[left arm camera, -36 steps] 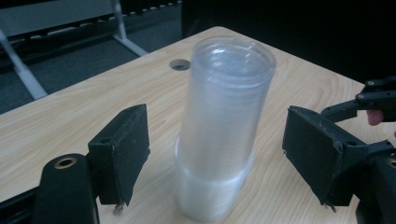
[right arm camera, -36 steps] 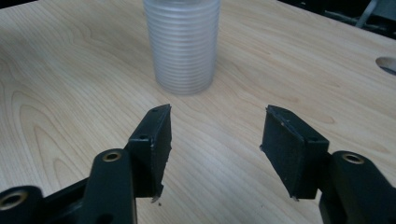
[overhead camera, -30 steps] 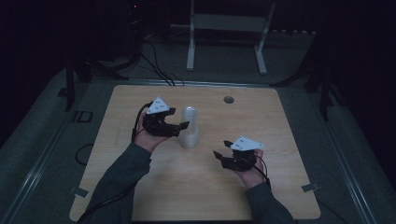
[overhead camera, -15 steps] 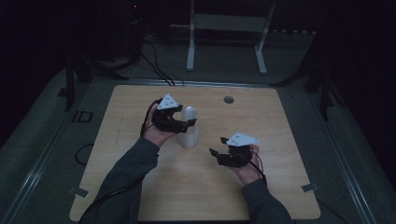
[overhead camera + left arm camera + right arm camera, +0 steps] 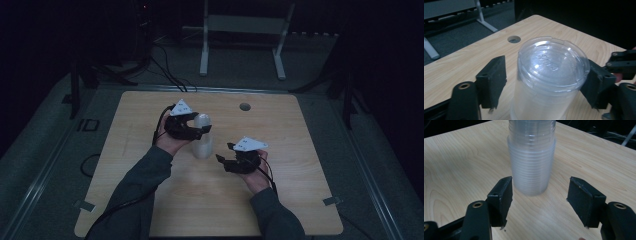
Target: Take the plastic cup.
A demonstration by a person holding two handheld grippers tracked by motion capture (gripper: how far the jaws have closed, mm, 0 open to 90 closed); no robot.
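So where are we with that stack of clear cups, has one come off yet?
Not yet. Done: the left gripper has come to the top of the cup stack. In hand: its jaws have just been closing around the top cup; a gap shows at one pad. The right gripper is open, short of the base. Left: grip, steady the base, lift one off.

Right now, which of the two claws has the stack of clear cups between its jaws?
The left claw: its jaws, just closing, flank the top of the cup stack. The right claw is open, short of the stack's base.
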